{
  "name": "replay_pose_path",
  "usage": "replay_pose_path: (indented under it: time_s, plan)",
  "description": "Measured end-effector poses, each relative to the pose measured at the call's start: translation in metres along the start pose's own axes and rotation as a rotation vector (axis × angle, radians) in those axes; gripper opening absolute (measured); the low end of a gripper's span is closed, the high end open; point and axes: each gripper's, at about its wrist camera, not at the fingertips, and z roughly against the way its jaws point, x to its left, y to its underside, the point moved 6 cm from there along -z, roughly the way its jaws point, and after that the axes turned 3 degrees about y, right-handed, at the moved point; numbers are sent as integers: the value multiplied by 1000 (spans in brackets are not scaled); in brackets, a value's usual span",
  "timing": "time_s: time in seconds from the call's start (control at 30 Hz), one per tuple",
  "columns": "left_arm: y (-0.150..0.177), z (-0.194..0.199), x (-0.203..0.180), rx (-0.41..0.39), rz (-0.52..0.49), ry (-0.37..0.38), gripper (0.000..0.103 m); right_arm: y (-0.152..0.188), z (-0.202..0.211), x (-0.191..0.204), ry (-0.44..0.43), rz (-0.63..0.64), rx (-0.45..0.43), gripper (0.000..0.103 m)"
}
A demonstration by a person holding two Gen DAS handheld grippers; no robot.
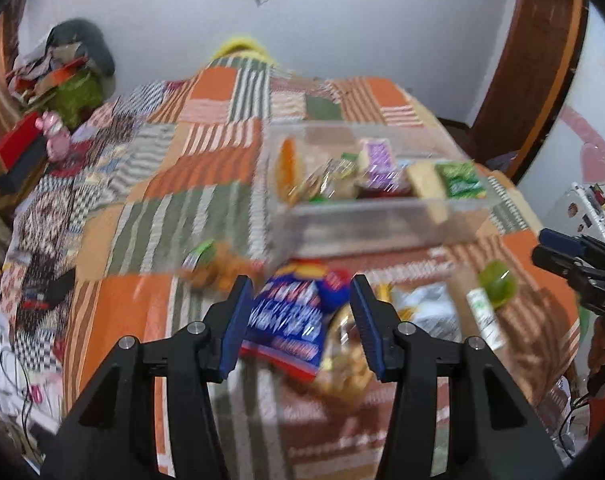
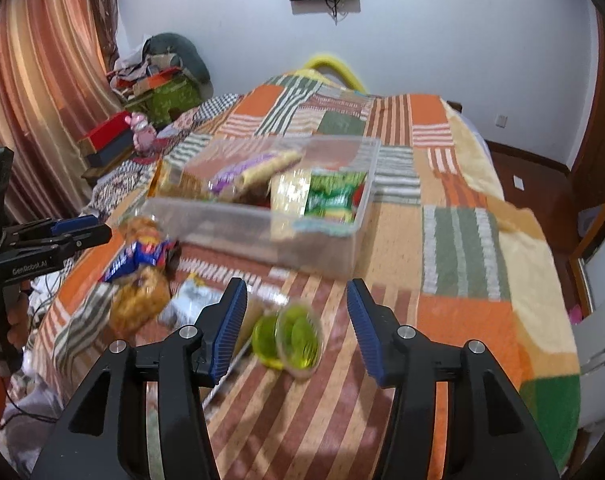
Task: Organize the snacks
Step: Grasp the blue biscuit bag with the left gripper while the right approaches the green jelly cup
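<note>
A clear plastic bin point(image 1: 382, 226) point(image 2: 262, 236) holding several snack packs sits on the patchwork bedspread. My left gripper point(image 1: 300, 320) is open above a blue snack bag point(image 1: 290, 320) point(image 2: 138, 258), with a golden cookie pack point(image 1: 346, 364) point(image 2: 140, 300) beside it. My right gripper point(image 2: 296, 326) is open around two green jelly cups point(image 2: 288, 334) point(image 1: 498, 284) lying on the bed, not touching them. A white wrapper point(image 1: 426, 308) point(image 2: 188, 300) and a white tube point(image 1: 484, 318) lie between the two piles.
The bedspread point(image 2: 462, 248) covers the whole bed. A pile of clothes and boxes point(image 2: 158, 76) and a pink toy point(image 2: 142, 130) stand at the far left. A curtain point(image 2: 34, 100) hangs on the left; a wooden door point(image 1: 530, 60) is on the right.
</note>
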Motion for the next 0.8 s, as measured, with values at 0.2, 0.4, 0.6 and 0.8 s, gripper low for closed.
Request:
replay_pose_path:
  time_s: [0.2,0.4,0.6,0.8]
  plan:
    - [20,-16,13,61,36,8,51,18,-10,2,-15,-23,49,51]
    - [18,-43,10,97,38,17,53,31,-27,4,-20,-38,105,52]
    - [19,-62,14,97,62,21,67,38,-44,2,-27,-50,150,58]
    - [18,-73,16,104,73,20,73,38,-49,0,-24,-60,146,60]
